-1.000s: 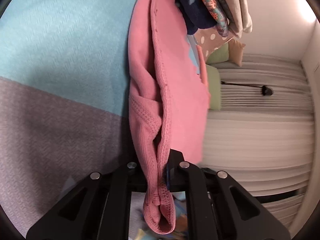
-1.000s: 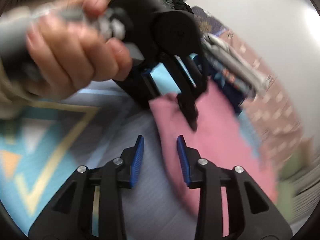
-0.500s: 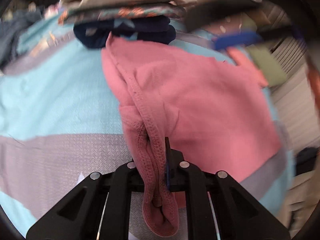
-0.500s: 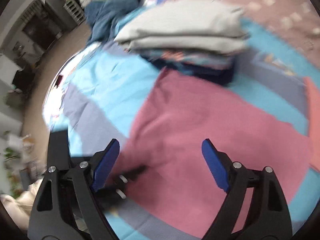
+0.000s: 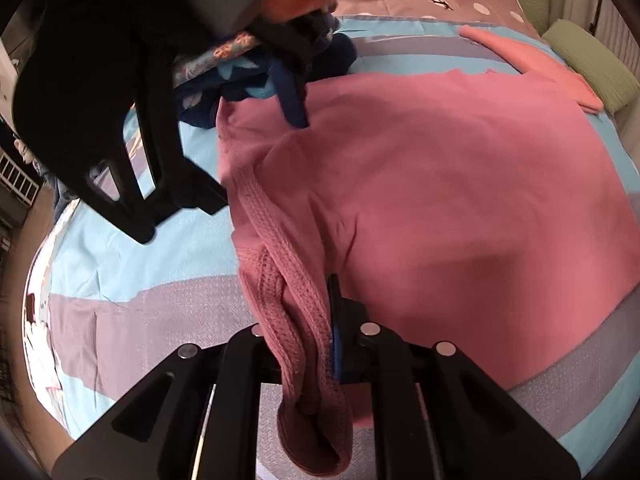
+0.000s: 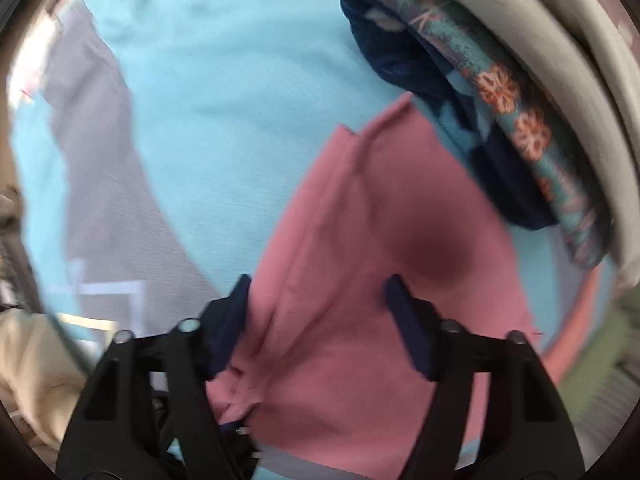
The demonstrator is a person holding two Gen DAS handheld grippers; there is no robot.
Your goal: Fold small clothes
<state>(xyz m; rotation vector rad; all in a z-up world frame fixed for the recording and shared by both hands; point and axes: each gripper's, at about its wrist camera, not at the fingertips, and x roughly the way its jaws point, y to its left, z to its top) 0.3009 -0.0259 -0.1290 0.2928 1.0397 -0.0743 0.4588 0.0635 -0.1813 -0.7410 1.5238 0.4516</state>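
The pink garment (image 5: 460, 200) is soft, light knitwear that sags and bunches wherever it is lifted, so I judge it will drape rather than hold a shape, and any fold will need two hold points and a flat surface to lay it against. It should not slip much: the cloth looks matte and slightly fuzzy. The best places to take it are the thick ribbed band and the corners, where the doubled fabric gives the pads something to bite.

On the left of the left wrist view, that ribbed band (image 5: 296, 340) is bunched into a rope and runs down through the left claw (image 5: 316, 344), which is clamped tight on it. From there the garment spreads to the right, lying mostly flat on the blue and grey bedspread (image 5: 132, 248), with a few soft creases near the gathered edge. Its far corner reaches toward a stack of folded clothes (image 6: 520, 128), and it is touching or just beside the dark blue bottom piece.

The right claw (image 6: 320, 320) points down over that upper corner area; its jaws stand apart and are closing, with pink cloth between them, and the pads do not appear to press it yet. The right wrist view is blurred, so I cannot tell exact contact. Farther right lies an orange cloth (image 5: 532, 64) beside a green cushion (image 5: 588, 68).
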